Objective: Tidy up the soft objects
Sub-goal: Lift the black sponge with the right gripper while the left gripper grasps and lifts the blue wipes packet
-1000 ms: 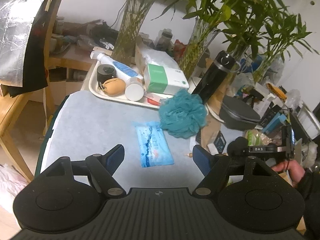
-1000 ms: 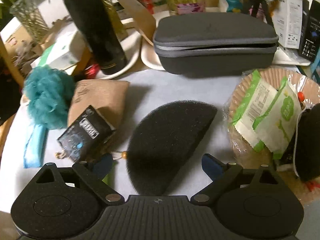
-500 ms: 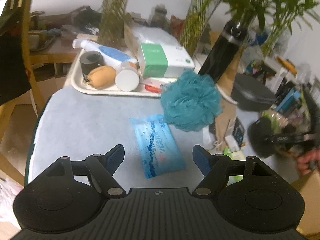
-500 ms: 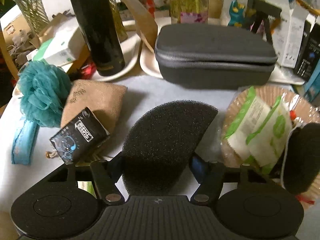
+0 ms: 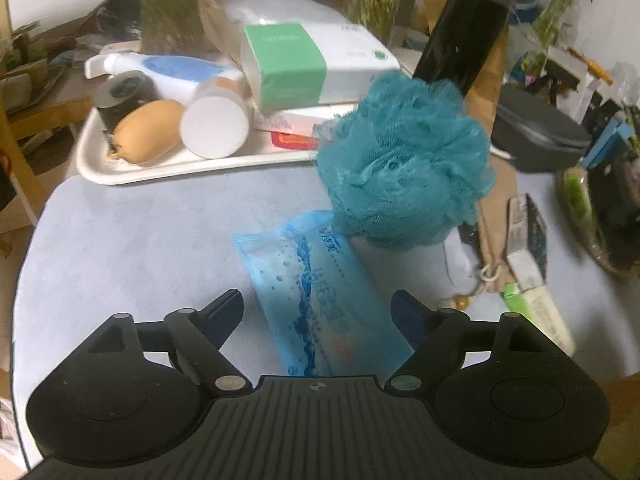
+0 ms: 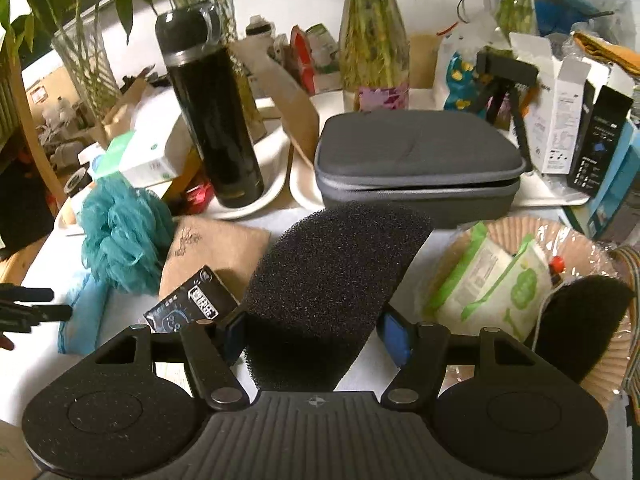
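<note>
Two grippers in play. My right gripper (image 6: 312, 330) has its jaws pressed on the black foam sponge (image 6: 332, 280), narrow end pinched between them, wide end fanning ahead. Foam looks light and squashy; I judge a grip across the thick middle safest. My left gripper (image 5: 318, 312) stands wide, jaws just opened further, straddling the blue wet-wipe pack (image 5: 316, 292) without contact; the teal bath pouf (image 5: 404, 164) lies just beyond it.
</note>
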A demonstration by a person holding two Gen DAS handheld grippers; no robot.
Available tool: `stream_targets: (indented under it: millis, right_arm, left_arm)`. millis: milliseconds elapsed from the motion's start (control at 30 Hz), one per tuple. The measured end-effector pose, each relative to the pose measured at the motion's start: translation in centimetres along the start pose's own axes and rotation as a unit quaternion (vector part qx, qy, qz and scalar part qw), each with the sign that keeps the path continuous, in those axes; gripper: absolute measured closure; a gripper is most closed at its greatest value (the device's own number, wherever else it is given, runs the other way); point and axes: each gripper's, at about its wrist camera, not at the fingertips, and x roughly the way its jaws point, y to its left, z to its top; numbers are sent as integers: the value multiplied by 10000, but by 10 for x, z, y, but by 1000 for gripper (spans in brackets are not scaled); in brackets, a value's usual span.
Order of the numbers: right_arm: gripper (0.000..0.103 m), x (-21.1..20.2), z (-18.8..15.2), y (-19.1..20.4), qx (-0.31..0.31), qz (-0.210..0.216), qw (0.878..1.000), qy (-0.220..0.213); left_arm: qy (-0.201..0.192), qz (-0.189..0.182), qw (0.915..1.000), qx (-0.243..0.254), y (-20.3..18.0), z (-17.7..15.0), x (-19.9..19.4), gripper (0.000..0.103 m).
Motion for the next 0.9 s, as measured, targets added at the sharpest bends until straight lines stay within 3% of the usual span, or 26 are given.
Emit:
stream_targets:
  millis: [533, 700, 900]
  right_arm:
    - [33, 1, 1, 8, -169, 32, 9999, -18]
    - [33, -4, 2, 8, -192, 58, 9997, -101]
    - [33, -11, 5, 10, -219, 120, 9995, -174]
  left_arm:
    - [-63, 660, 9929, 989, -32, 0, 32, 12]
    - [-91, 1003, 9918, 789, -16, -7, 20, 14]
    - [-9, 991, 9949, 180, 1, -1, 20, 27]
